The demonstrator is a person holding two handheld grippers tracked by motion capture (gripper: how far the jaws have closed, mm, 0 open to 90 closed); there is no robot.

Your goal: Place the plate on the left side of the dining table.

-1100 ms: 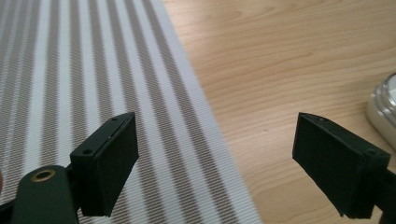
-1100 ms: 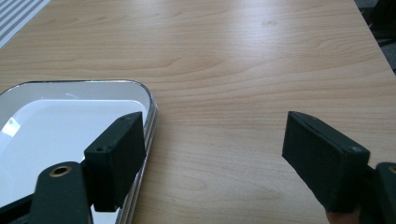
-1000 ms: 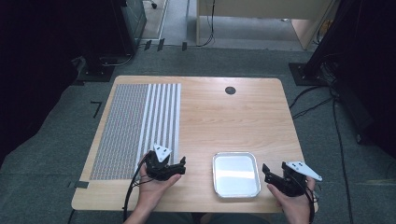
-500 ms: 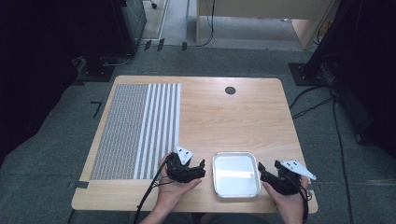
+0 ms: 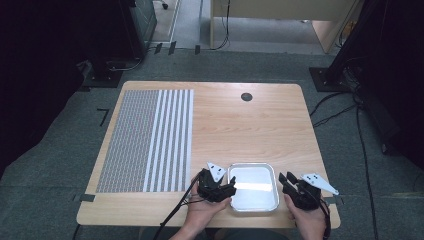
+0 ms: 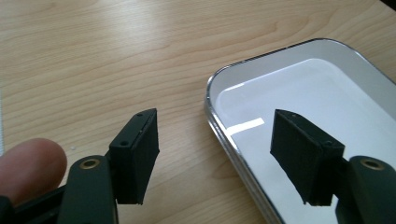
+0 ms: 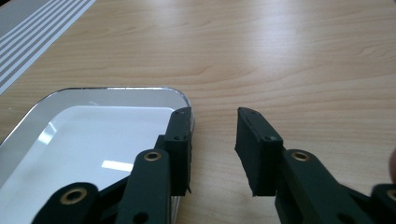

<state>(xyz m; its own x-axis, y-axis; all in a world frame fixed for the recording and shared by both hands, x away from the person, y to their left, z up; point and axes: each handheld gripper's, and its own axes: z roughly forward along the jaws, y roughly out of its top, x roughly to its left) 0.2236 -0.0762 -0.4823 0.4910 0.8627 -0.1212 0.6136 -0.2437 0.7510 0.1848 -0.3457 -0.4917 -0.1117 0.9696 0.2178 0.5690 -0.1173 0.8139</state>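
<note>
Your left gripper [image 6: 215, 154] is spread wide with nothing between the jaws, straddling the left rim of the shiny rectangular metal tray [image 6: 327, 88], one jaw over wood, one over the tray. Your right gripper [image 7: 212, 149] is parted too, gripping nothing, at the tray's right rim. The tray sits near the front edge of the light wooden table [image 5: 260, 125], right of centre; a grey-and-white striped mat [image 5: 150, 140] covers the left side.
</note>
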